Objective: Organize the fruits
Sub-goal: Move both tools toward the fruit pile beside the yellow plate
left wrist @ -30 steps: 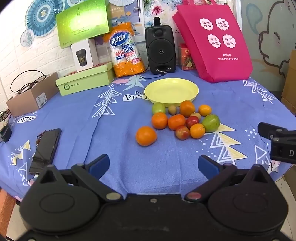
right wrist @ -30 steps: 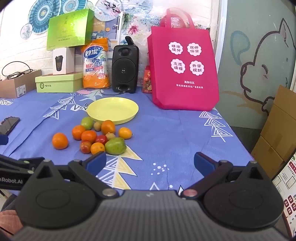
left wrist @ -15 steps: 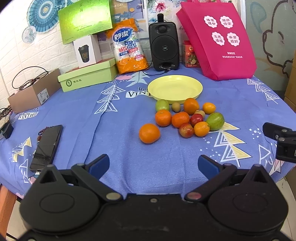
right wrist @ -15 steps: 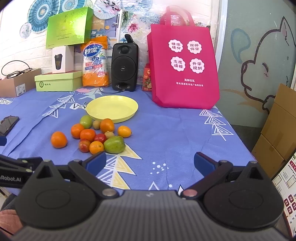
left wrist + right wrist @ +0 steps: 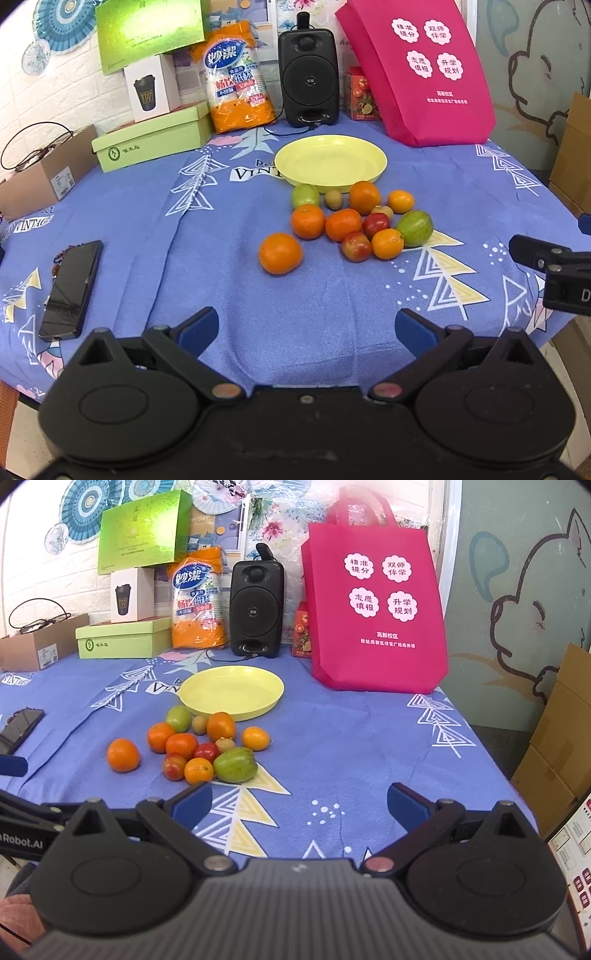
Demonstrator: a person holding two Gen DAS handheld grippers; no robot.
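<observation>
An empty yellow plate (image 5: pixel 330 162) (image 5: pixel 232 690) sits on the blue tablecloth. Just in front of it lies a cluster of several fruits: oranges, red apples, small kiwis and a large green fruit (image 5: pixel 414 228) (image 5: pixel 235 764). One orange (image 5: pixel 280 253) (image 5: pixel 123 755) lies apart to the left. My left gripper (image 5: pixel 306 326) is open and empty, near the table's front edge, short of the fruit. My right gripper (image 5: pixel 299 801) is open and empty, in front and right of the cluster; it also shows in the left wrist view (image 5: pixel 554 266).
A black phone (image 5: pixel 72 290) lies at the left of the table. At the back stand a black speaker (image 5: pixel 308 77), a pink bag (image 5: pixel 417 70), an orange pack of cups (image 5: pixel 234 90), green boxes (image 5: pixel 151 142) and a cardboard box (image 5: pixel 40 177).
Both grippers have moved slightly forward toward the fruit and plate. Both stay open and empty. The fruit has not moved.
</observation>
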